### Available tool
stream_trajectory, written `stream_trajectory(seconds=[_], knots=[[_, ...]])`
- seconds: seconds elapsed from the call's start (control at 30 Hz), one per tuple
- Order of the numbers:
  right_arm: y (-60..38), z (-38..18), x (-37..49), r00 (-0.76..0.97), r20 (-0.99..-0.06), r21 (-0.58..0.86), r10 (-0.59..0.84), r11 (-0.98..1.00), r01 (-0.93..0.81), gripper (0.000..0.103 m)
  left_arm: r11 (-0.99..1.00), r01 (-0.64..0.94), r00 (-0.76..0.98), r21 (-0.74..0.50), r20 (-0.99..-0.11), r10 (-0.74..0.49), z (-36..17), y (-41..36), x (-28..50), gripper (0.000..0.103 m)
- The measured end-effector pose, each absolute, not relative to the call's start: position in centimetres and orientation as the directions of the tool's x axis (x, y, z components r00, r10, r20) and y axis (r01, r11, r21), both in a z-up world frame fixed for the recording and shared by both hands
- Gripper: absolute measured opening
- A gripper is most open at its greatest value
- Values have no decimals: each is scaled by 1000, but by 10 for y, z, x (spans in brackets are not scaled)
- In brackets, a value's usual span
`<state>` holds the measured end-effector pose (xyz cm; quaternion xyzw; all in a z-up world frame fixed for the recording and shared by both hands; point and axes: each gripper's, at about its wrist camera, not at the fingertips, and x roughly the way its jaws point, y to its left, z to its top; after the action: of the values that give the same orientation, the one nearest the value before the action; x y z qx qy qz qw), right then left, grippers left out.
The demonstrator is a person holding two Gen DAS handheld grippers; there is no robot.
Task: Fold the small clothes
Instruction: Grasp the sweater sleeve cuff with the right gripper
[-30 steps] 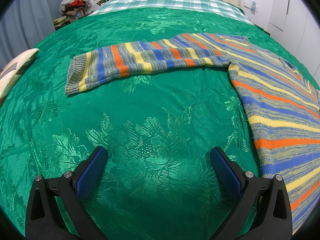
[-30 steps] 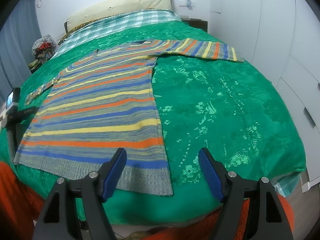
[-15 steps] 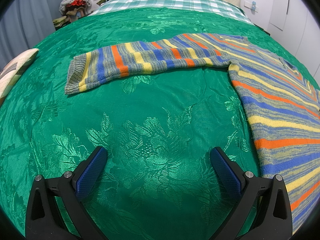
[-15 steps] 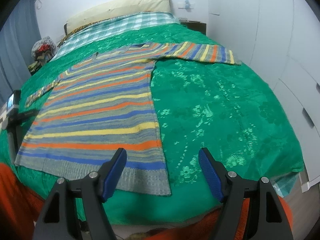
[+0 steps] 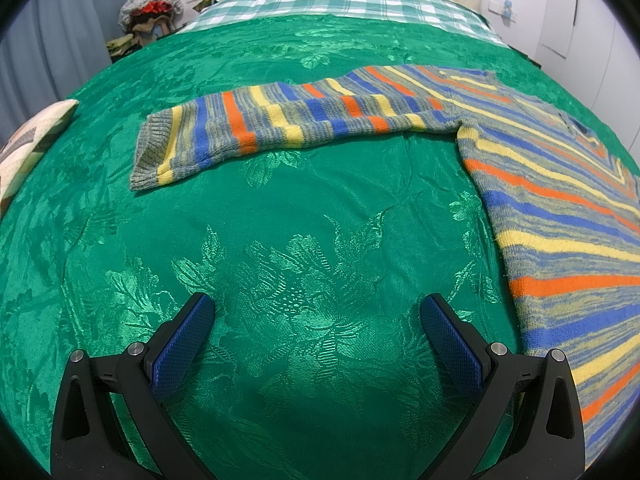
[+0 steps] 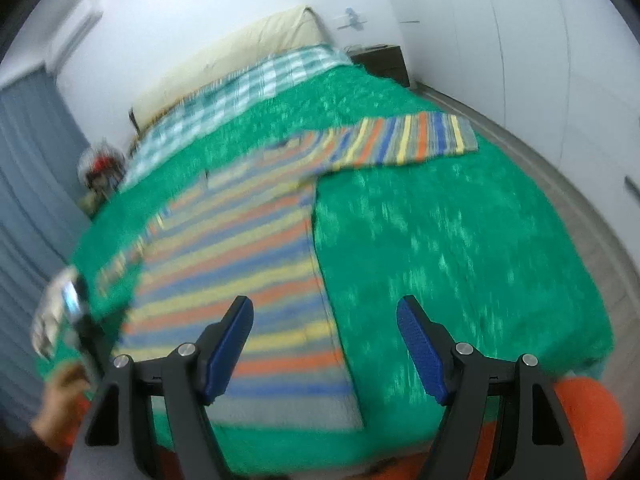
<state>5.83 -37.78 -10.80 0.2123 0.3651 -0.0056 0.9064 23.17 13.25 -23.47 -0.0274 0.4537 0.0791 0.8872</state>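
Swinging up and rolling since half a second ago, my right gripper [image 6: 325,322] now gives a blurred, tilted view, while my left gripper [image 5: 317,320] has held its place; both have their blue pads spread wide and hold nothing. Striped knitted sweater in blue, orange, yellow and grey [image 5: 560,216] lies flat on the green floral-patterned bedspread [image 5: 304,232]: from the left gripper its body sits at 2 o'clock with one sleeve [image 5: 280,128] stretched toward 11, and from the right gripper its body [image 6: 248,264] runs 9 to 12 with the other sleeve [image 6: 404,140] toward 1.
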Motion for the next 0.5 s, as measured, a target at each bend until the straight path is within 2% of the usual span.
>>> stream_trajectory(seconds=[0.17, 0.37, 0.5], knots=[[-456, -113, 125, 746, -650, 490, 143, 830, 268, 74, 986, -165, 575, 20, -810, 113, -234, 134, 234, 103], [-549, -186, 193, 685, -690, 654, 236, 610, 448, 71, 985, -171, 583, 12, -805, 111, -235, 135, 236, 103], [-582, -206, 208, 736, -631, 726, 243, 521, 450, 65, 984, -176, 571, 7, -813, 109, -235, 135, 237, 103]])
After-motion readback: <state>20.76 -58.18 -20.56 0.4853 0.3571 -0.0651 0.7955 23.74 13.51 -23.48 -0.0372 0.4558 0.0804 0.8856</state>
